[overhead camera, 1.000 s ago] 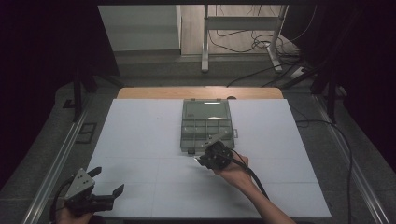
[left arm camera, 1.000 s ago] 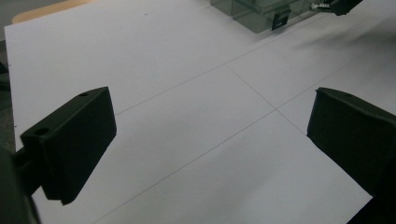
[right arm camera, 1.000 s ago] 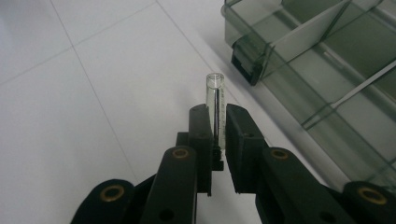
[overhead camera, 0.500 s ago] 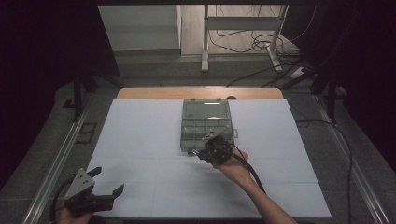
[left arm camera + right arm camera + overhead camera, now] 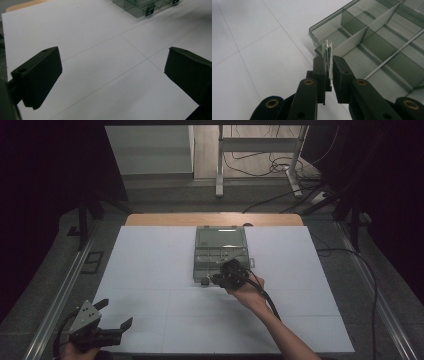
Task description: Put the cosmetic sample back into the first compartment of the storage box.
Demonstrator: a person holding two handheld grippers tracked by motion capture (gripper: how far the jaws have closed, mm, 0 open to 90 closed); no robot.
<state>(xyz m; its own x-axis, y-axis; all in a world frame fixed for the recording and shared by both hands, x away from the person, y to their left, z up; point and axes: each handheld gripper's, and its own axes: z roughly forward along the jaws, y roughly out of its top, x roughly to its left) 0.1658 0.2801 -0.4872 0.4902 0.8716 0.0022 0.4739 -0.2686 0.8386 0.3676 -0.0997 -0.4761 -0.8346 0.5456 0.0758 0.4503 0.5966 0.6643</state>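
From the high view, a clear compartment box (image 5: 220,254) lies at the centre of the white worktop (image 5: 150,270), its long side running away from the person. The right tool (image 5: 227,277) sits at the box's near edge, just below mid-frame, the person's right hand (image 5: 248,295) reaching in from the lower right with a cable trailing along the forearm. The left tool (image 5: 107,330) rests in the lower left corner of the frame, well apart from the box – parked out of the way, it seems, while the other hand works.

In the left gripper view, the two black jaws stand wide apart at the left and right edges with nothing between them but bare white sheet and its thin grid lines. A corner of the box (image 5: 140,6), with a small dark latch, shows at the top of the frame.

In the right gripper view, the right tool (image 5: 328,72) is nearly closed on a small clear tube (image 5: 327,53), pinched upright at its lower part so that its open end rises above the jaw tips. It hangs just over the box's near corner wall (image 5: 329,27), at centre frame – a hold that probably suits lowering it into, or lifting it out of, one of the divided compartments (image 5: 372,47), all of which look empty.
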